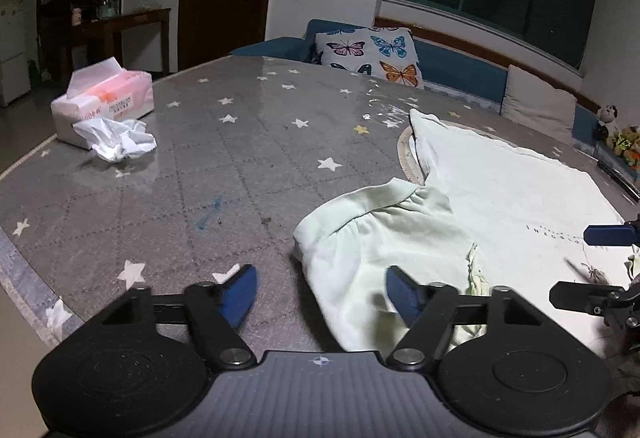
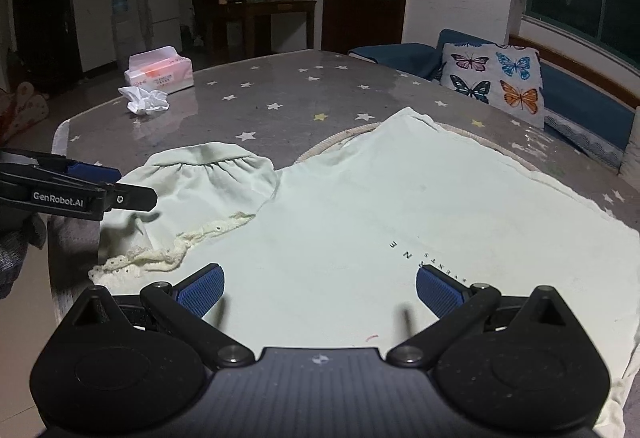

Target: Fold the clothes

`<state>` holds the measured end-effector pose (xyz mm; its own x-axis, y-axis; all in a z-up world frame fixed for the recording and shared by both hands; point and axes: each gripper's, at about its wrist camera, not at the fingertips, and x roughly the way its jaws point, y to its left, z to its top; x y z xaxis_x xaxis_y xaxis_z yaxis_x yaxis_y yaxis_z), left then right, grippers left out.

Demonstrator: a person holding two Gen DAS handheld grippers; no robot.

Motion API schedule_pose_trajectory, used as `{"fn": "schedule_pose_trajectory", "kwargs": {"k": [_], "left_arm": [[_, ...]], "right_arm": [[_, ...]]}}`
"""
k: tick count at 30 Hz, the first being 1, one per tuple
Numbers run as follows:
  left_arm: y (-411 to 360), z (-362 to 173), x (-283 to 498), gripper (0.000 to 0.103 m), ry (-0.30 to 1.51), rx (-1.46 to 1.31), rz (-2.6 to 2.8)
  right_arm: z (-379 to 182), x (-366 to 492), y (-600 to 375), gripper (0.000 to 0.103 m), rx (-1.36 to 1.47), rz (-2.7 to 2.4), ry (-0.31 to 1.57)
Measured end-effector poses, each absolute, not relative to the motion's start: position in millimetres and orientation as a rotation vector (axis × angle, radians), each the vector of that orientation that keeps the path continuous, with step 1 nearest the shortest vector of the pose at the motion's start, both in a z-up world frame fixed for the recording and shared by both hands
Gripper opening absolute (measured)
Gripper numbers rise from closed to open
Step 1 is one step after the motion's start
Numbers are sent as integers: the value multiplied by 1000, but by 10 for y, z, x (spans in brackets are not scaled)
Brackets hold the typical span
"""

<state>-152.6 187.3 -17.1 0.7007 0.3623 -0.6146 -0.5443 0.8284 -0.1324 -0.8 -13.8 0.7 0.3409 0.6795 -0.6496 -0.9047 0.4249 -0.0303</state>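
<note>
Pale green garment (image 2: pixel 400 205) lies flat on the star-patterned table (image 1: pixel 200 165), toward the near edge and the right-hand side as the left wrist view frames it. Neck end with lace trim (image 2: pixel 168 254) sits at the near edge; hem reaches toward the far edge, partly over a round woven mat (image 2: pixel 340 137). Long axis runs near edge to far edge, so the shirt points at the holder, printed lettering reading upside down. Puffed sleeve (image 1: pixel 360 222) splays out to the left, gathered cuff farthest from the body. Left gripper (image 1: pixel 320 294): jaws spread wide, grasping nothing, right pad over the sleeve's near part, left pad over bare table. Right gripper (image 2: pixel 320 290): jaws likewise released, hovering low over the chest; contact with the cloth cannot be confirmed from this angle. Step in hand, as judged: take the sleeve and fold it inward over the body. To do it well, pinch the sleeve near the cuff through both layers, lift only enough to clear, carry it straight across, and let the right gripper pin the chest so the body does not drag. Tissue box (image 1: pixel 104 97) and crumpled tissue (image 1: pixel 120 139) sit at the far left corner, well apart.
</note>
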Motion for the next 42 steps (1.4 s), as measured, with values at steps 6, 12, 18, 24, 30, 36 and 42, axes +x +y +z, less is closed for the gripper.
{"fn": "schedule_pose_trajectory", "kwargs": {"k": [6, 12, 18, 24, 30, 36, 42], "left_arm": [[1901, -157, -1537, 30, 598, -330, 459], [1915, -100, -1599, 9, 555, -335, 427], [1912, 51, -1637, 7, 499, -322, 388], [1772, 282, -1613, 7, 430, -273, 297], [1482, 390, -1517, 6, 404, -221, 172], [1198, 268, -1346, 7, 454, -172, 55], [1019, 92, -1350, 17, 541, -101, -8]], "right_arm": [[31, -67, -37, 103, -444, 1044, 609], [13, -63, 61, 103, -450, 1021, 617], [-33, -59, 218, 103, -444, 1020, 637], [-126, -61, 449, 103, -456, 1033, 653], [-70, 57, 248, 103, -454, 979, 633], [23, 195, -15, 103, -445, 915, 605], [173, 399, -182, 103, -399, 870, 582]]}}
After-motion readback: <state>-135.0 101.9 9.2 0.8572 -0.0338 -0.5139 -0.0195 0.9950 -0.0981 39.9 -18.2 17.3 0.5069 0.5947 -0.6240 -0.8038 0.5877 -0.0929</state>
